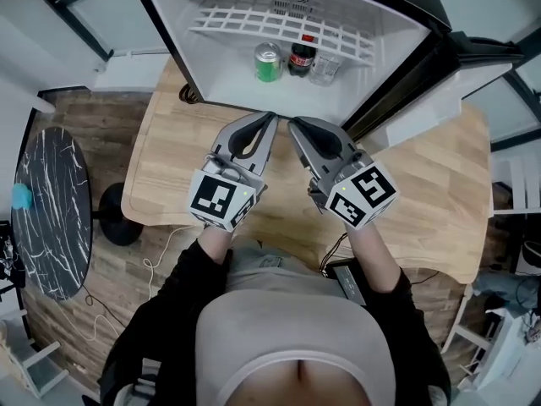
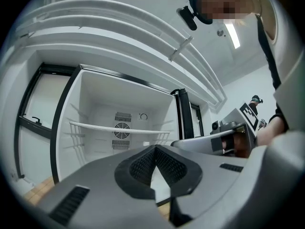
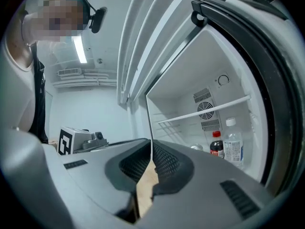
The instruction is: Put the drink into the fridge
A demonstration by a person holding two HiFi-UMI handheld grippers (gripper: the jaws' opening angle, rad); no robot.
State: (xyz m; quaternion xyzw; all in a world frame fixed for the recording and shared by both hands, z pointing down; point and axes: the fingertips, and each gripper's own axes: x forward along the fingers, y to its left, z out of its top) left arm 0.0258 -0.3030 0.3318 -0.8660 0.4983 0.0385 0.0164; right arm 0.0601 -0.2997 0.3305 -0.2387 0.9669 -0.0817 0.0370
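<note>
Item 1: left gripper [image 1: 271,117], jaws pressed together with nothing between them, held level above the wooden surface [image 1: 161,167] and aimed into the open fridge [image 1: 215,87]

Item 2: green can [image 1: 268,62], upright on the fridge floor, straight ahead of the left gripper and well apart from it

Item 3: white wire shelf [image 1: 279,25], above and beyond the drinks, nothing seen on it

Item 4: right gripper [image 1: 292,124], just beside the left one, jaws likewise closed on nothing and pointing the same way

Item 5: dark cola bottle [image 1: 302,56], red cap, ahead of the right gripper and just beside the can

Item 6: clear bottle [image 1: 324,68], ahead and slightly right of the right gripper, next to the cola bottle

Item 7: fridge door [image 1: 397,91], swung open, close on the right gripper's right side

Status, judged: three drinks already stand inside and neither gripper carries anything, so the placing step looks finished. No further drink shows on the surface near either gripper

Next, judged: shutting the door is likely what remains. That calls for both grippers to draw back clear of the opening, and for the right one to reach outward past the door's edge and push it round
</note>
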